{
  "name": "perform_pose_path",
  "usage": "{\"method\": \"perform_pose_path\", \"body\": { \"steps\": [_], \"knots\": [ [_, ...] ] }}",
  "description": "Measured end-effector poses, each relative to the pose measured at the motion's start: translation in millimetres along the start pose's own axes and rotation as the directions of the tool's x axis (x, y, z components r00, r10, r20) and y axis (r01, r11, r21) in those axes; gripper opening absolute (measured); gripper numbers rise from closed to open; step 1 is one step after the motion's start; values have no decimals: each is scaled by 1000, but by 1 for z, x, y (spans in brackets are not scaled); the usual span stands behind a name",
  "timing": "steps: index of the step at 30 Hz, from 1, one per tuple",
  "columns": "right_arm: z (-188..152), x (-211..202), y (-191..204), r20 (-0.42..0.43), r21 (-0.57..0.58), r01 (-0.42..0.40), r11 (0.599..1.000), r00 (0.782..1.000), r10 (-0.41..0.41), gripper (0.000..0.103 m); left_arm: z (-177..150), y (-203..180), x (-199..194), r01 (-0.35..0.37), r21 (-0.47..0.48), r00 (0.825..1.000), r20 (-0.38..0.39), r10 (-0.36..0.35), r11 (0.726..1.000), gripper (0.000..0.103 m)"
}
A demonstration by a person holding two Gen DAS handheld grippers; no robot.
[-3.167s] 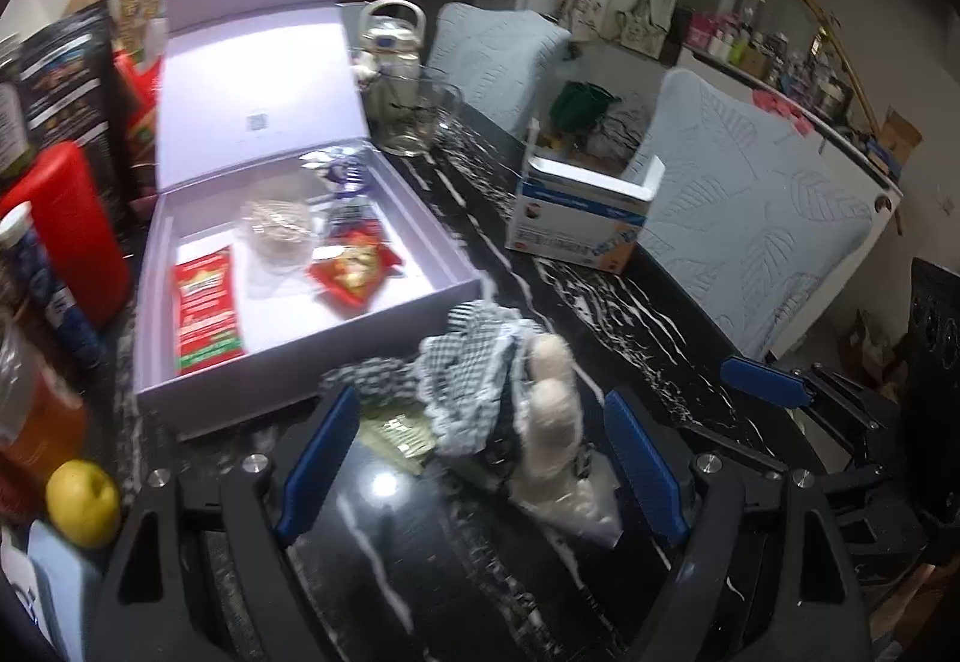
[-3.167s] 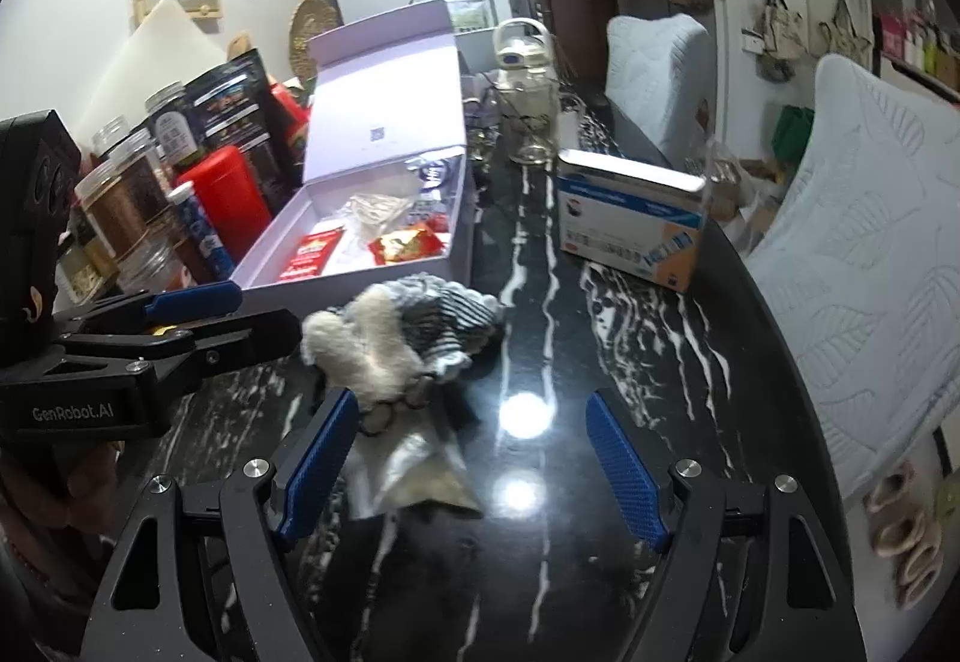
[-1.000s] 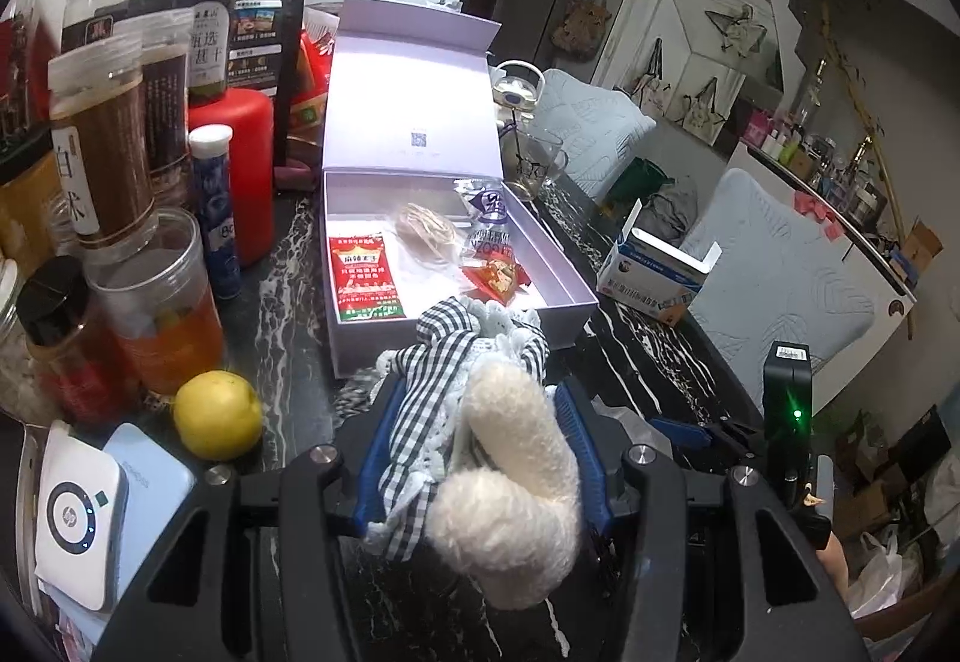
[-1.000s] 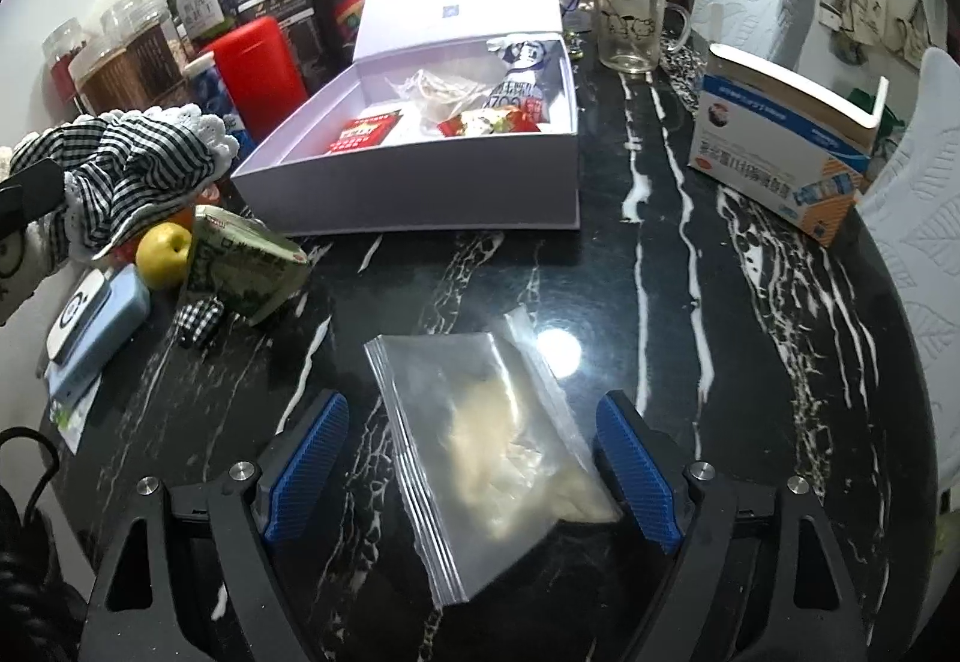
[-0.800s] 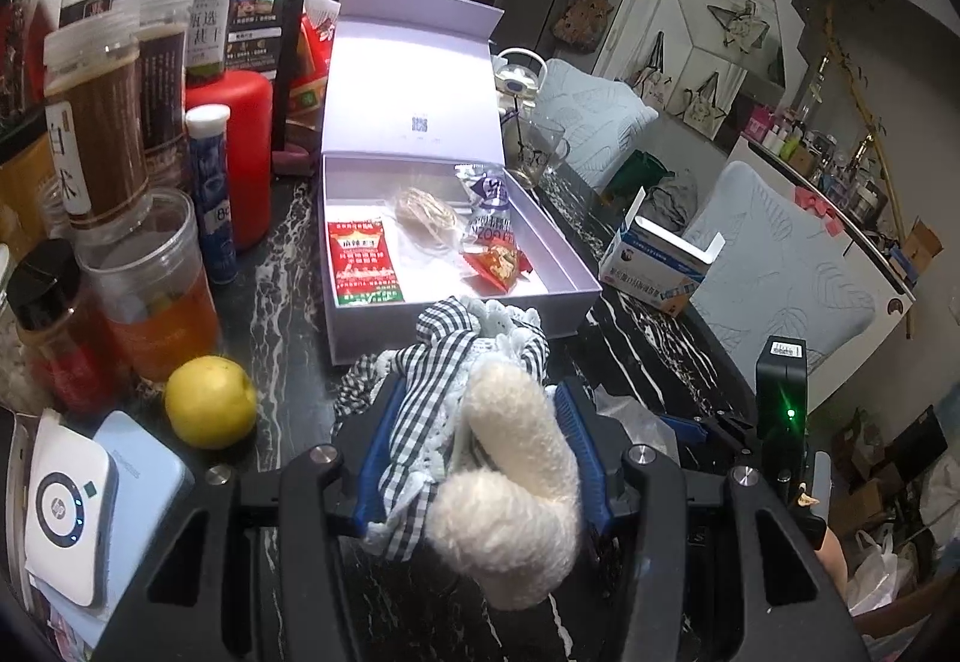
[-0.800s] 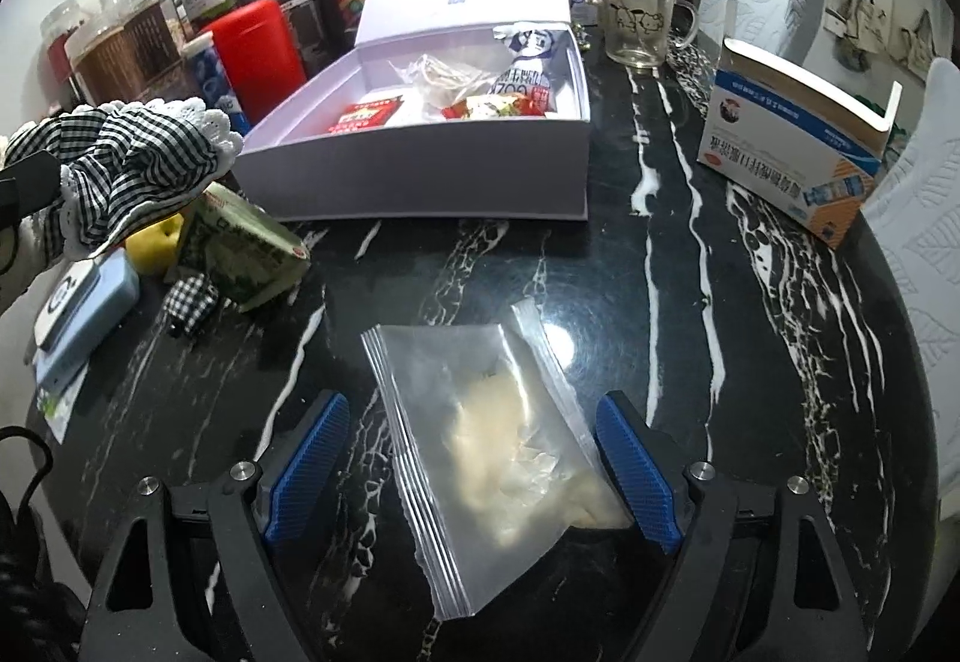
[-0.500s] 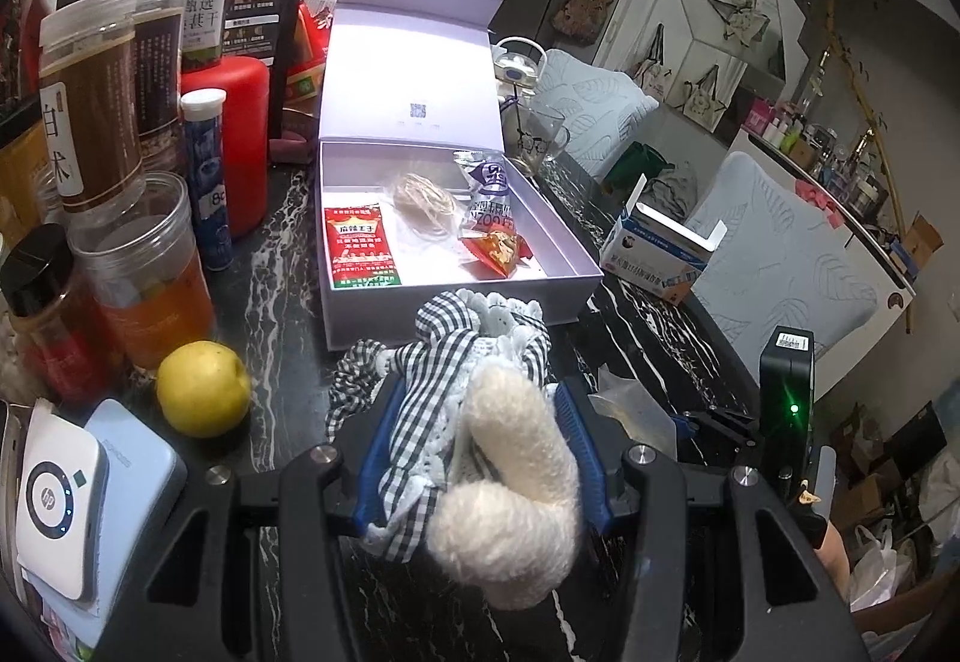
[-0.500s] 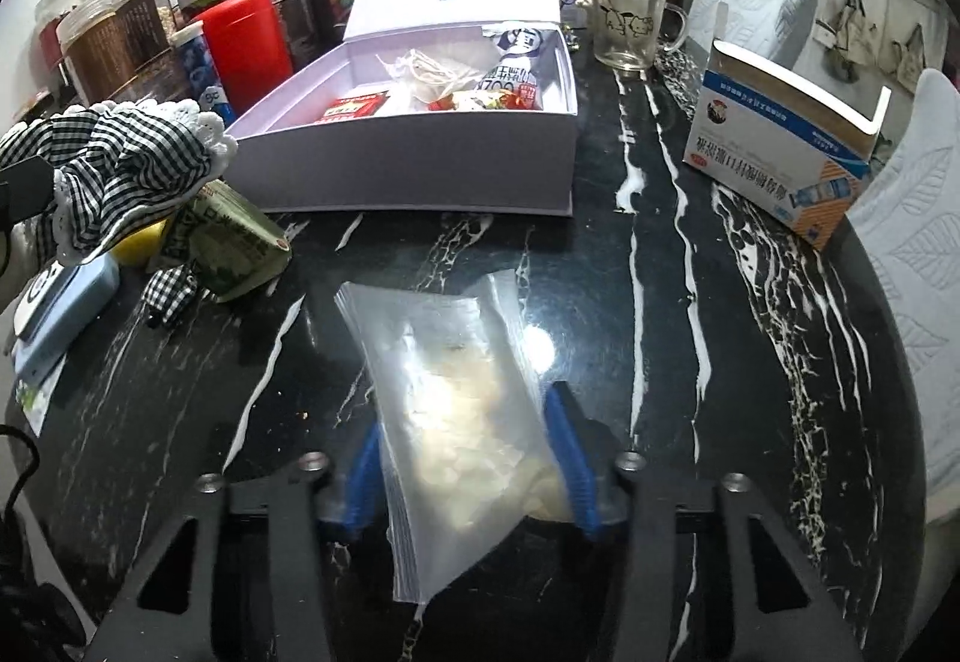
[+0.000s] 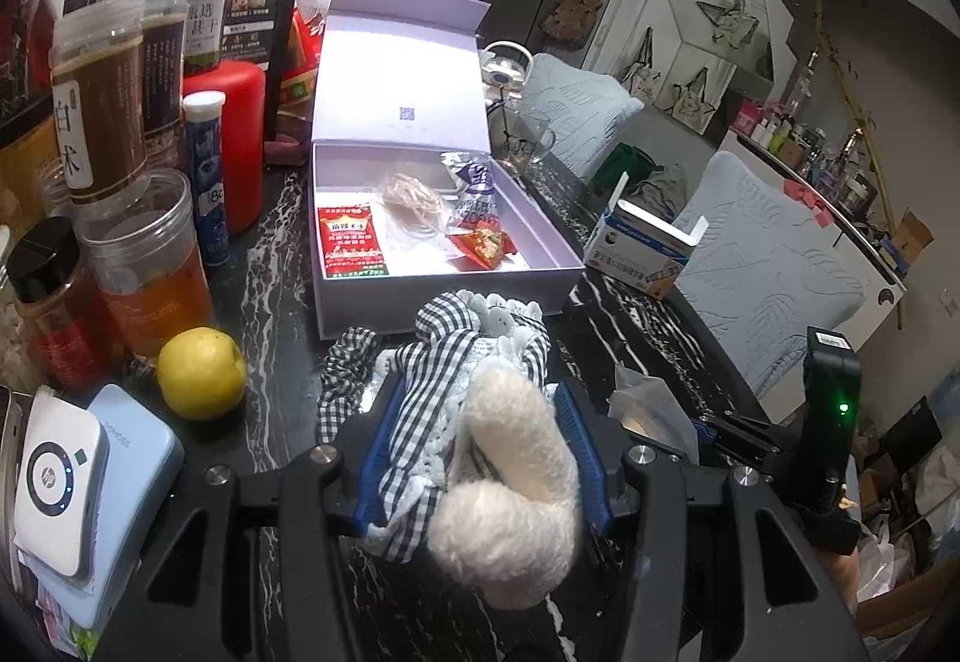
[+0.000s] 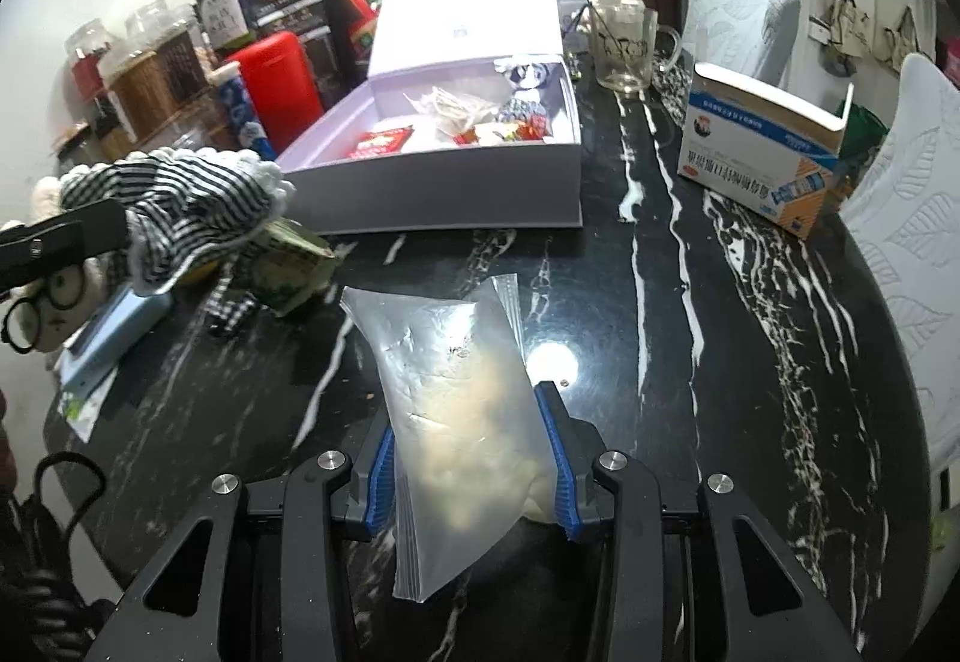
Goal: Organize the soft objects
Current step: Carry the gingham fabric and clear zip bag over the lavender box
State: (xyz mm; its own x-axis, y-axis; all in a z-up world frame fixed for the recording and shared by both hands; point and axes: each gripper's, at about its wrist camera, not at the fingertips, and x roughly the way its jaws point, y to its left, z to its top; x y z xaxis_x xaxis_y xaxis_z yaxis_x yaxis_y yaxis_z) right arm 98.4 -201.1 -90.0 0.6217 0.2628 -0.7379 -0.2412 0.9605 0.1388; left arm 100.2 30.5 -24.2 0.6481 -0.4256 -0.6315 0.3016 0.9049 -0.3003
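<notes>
My left gripper (image 9: 480,452) is shut on a plush toy (image 9: 510,482), white and fluffy with a black-and-white checked cloth, and holds it above the black marble table. The toy also shows at the left of the right wrist view (image 10: 174,218). My right gripper (image 10: 468,458) is shut on a clear zip bag (image 10: 456,398) with pale stuff inside, lifted off the table (image 10: 660,362). An open lilac box (image 9: 432,296) with snack packets stands just beyond the toy; it also shows in the right wrist view (image 10: 456,194).
Jars (image 9: 102,104), a red canister (image 9: 234,134), a lemon (image 9: 201,374) and a white device (image 9: 54,482) crowd the left. A blue-white carton (image 10: 762,152), a glass mug (image 10: 624,44) and a green packet (image 10: 288,266) sit on the table.
My right gripper has shut on the zip bag and raised it. My left gripper holds the plush toy and has drifted slightly nearer the lilac box.
</notes>
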Motion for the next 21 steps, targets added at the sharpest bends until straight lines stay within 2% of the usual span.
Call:
{"method": "perform_pose_path", "body": {
  "steps": [12, 21],
  "knots": [
    [-4, -60, 27, 103, -12, -8, 1000, 995, 9, 41, -4, -22, -42, 39, 45, 997, 67, -42, 998, 50],
    [19, -89, 41, 184, -59, -9, 998, 983, 20, 41, 17, -32, -50, 35, 86, 992, 119, -45, 996, 50]
  ]
}}
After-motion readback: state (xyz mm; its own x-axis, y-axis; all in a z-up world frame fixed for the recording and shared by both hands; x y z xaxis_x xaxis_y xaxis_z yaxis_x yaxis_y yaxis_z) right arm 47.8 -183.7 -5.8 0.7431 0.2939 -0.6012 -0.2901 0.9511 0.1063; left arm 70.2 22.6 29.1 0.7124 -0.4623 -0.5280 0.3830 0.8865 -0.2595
